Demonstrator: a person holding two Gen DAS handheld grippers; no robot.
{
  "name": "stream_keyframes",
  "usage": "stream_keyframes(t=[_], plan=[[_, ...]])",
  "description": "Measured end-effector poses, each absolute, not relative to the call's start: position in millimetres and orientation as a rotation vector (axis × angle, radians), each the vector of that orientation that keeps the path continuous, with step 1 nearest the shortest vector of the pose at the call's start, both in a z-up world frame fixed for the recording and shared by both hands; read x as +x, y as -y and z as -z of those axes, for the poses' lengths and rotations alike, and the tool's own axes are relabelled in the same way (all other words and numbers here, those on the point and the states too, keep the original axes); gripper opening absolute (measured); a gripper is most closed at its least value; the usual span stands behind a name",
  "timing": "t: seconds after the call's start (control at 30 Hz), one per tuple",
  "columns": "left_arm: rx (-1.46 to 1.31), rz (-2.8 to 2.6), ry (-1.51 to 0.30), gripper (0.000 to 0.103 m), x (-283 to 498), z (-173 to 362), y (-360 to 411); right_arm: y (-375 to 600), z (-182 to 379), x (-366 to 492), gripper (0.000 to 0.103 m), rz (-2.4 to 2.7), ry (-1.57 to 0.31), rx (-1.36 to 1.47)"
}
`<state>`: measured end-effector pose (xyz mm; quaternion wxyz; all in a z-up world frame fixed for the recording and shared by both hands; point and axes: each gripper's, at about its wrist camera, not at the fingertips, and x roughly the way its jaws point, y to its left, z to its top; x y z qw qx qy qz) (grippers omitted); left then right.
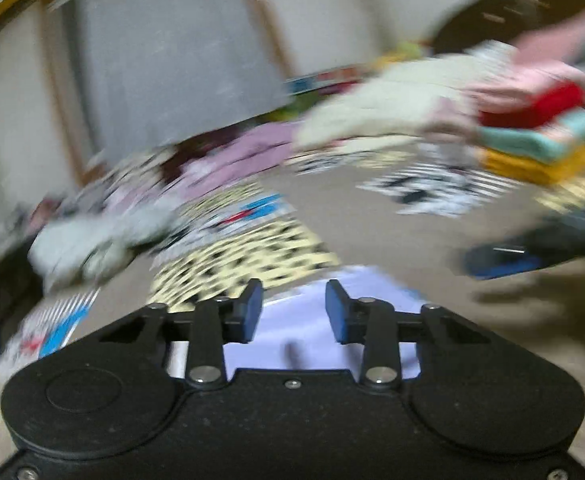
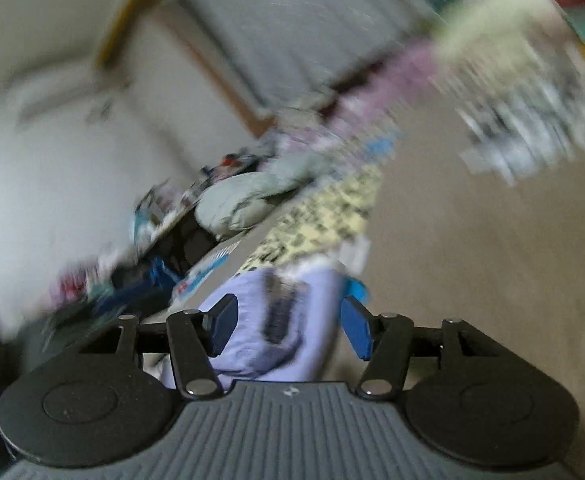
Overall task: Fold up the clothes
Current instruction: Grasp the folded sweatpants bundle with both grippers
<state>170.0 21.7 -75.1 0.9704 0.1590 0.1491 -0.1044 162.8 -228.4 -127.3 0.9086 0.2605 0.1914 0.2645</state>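
Both wrist views are smeared with motion blur, so fine detail is hard to read. At the left gripper (image 1: 294, 310), the blue-padded fingers (image 1: 252, 308) stand apart with nothing pinched between them; a pale lavender garment (image 1: 312, 320) lies on the beige carpet (image 1: 372, 224) directly beneath and ahead of the gap. The right gripper (image 2: 290, 326) likewise has its fingers spread wide, and the same lavender garment (image 2: 276, 320), with a dark blurred mark on it, sits rumpled between and below them; whether a pad touches the cloth cannot be told. Just beyond the lavender piece lies a cream cloth with black spots (image 1: 248, 256), spread on the carpet. Farther off in the left view, a stack of folded clothes (image 1: 532, 128) shows red, teal and yellow layers, with a cream garment (image 1: 380, 116) beside it and a black-and-white striped piece (image 1: 432, 190) flat on the floor in front. A loose grey-white bundle (image 1: 88, 244) and pinkish clothes (image 1: 244, 152) lie near a grey panel (image 1: 172, 48) against the wall.
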Motion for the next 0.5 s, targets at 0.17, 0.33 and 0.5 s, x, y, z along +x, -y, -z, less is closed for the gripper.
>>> stream_keyframes(t=[0.17, 0.33, 0.5], plan=[[0.148, 0.193, -0.374, 0.028, 206.7, 86.7, -56.3, 178.0, 82.7, 152.9, 0.046, -0.542, -0.264, 0.207], [0.053, 0.192, -0.36, 0.028, 206.6, 78.7, -73.4, 129.1, 60.1, 179.9, 0.033, -0.524, -0.245, 0.035], [0.021, 0.317, -0.492, 0.028, 234.0, 98.2, -70.3, 94.1, 108.1, 223.2, 0.029, -0.482, -0.563, -0.133]])
